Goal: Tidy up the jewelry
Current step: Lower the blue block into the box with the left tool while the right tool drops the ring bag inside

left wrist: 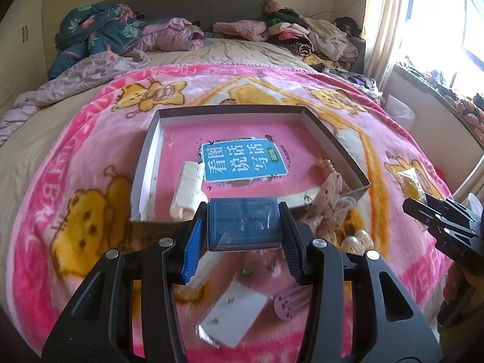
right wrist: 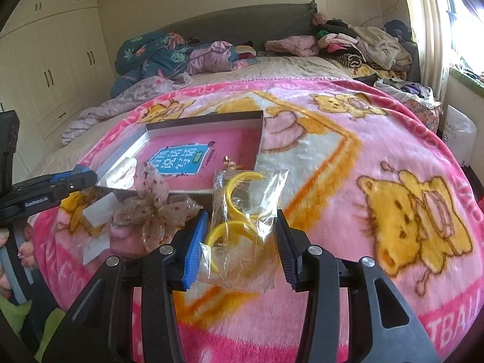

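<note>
My left gripper (left wrist: 244, 227) is shut on a clear blue box (left wrist: 245, 225) and holds it above the pink blanket, just in front of the shallow cardboard tray (left wrist: 332, 139). The tray holds a pink book and a white hair clip (left wrist: 187, 189). My right gripper (right wrist: 240, 236) is open around a clear bag of yellow rings (right wrist: 242, 211) lying on the blanket; whether the pads touch it is unclear. The right gripper also shows at the right edge of the left wrist view (left wrist: 435, 214). A gauzy bow (right wrist: 151, 208) lies by the tray's near corner.
White cards (left wrist: 233, 311) and a pink disc (left wrist: 282, 307) lie under the left gripper, pearls (left wrist: 357, 240) to its right. The bed's far end is piled with clothes and bedding (right wrist: 357, 45). A wardrobe (right wrist: 51, 69) stands left, a window right.
</note>
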